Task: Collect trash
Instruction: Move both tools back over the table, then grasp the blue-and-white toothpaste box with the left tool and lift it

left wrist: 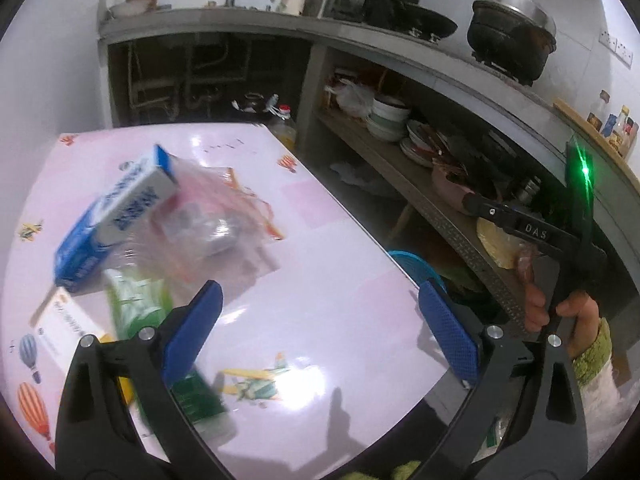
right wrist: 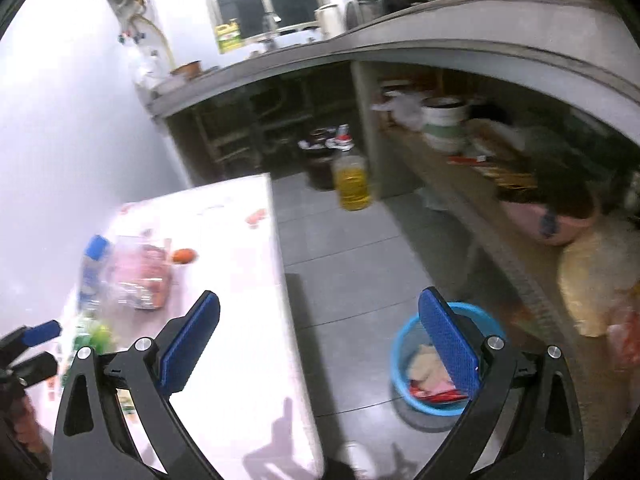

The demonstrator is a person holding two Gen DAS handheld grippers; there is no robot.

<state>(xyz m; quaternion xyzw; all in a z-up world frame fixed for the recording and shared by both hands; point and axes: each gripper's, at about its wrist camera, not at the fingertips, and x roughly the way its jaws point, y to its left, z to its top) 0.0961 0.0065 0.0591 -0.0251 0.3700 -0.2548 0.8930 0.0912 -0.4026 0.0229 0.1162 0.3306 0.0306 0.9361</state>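
Note:
On the pink table [left wrist: 312, 264] lies a pile of trash: a blue and white carton [left wrist: 116, 216], a crumpled clear plastic bag [left wrist: 216, 220], a green wrapper [left wrist: 136, 304] and a white box [left wrist: 68, 320]. My left gripper [left wrist: 320, 336] is open and empty above the table, right of the pile. My right gripper [right wrist: 320, 344] is open and empty, over the table edge and the floor. The blue trash basket [right wrist: 404, 360], holding wrappers, stands on the floor under its right finger; its rim also shows in the left wrist view [left wrist: 412, 264]. The pile also shows in the right wrist view [right wrist: 132, 276].
A yellow oil bottle [right wrist: 352, 180] stands on the grey tiled floor beyond the table. A concrete counter [left wrist: 360, 36] with pots runs along the back and right, with a shelf of bowls [left wrist: 388, 120] beneath. A white wall is on the left.

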